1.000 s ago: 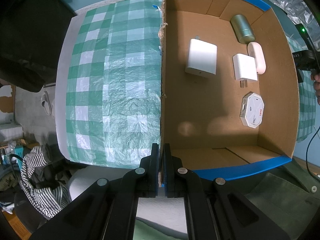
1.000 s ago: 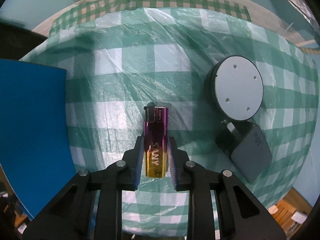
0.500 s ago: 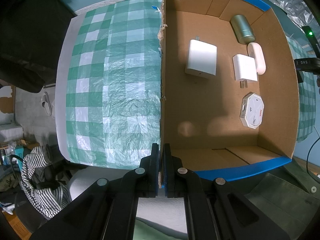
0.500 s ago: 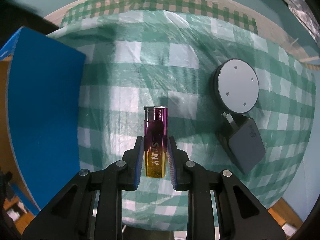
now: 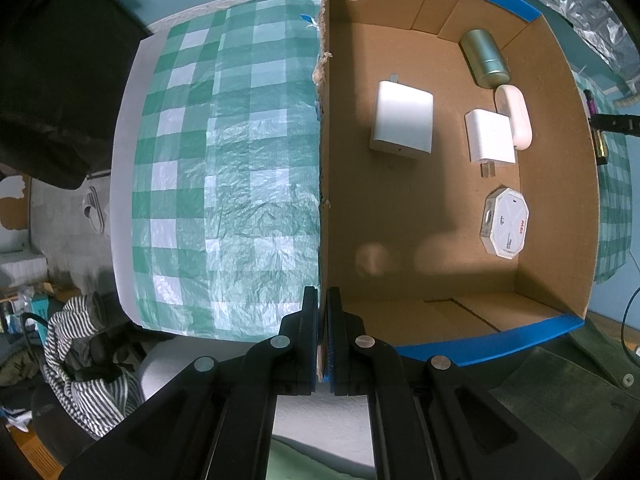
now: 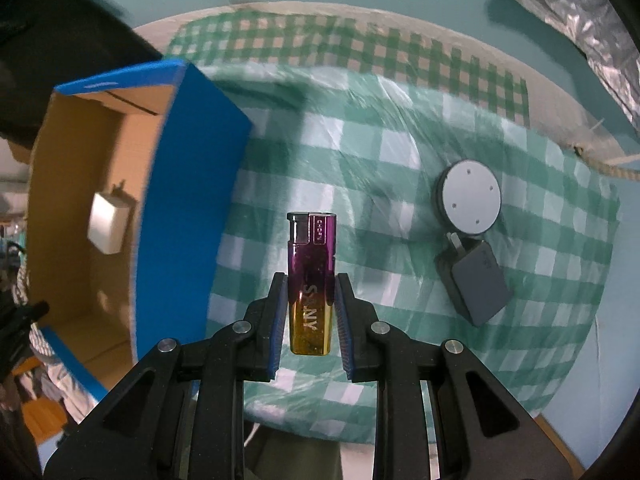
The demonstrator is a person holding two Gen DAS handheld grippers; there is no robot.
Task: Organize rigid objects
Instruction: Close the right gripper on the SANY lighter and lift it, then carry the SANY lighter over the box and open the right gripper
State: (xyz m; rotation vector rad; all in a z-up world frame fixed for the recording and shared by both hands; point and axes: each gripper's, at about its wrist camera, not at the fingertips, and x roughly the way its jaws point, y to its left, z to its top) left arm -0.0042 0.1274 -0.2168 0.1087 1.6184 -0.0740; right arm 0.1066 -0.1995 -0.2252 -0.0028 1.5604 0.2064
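One purple-to-gold lighter [image 6: 310, 284], "SANY"-lettered

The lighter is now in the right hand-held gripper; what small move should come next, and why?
Probably carry the lighter, gripped by the right hand-held gripper, sideways over the blue wall of the box. It hangs above the checked cloth, outside the box, while the left hand-held gripper pinches the box's edge.
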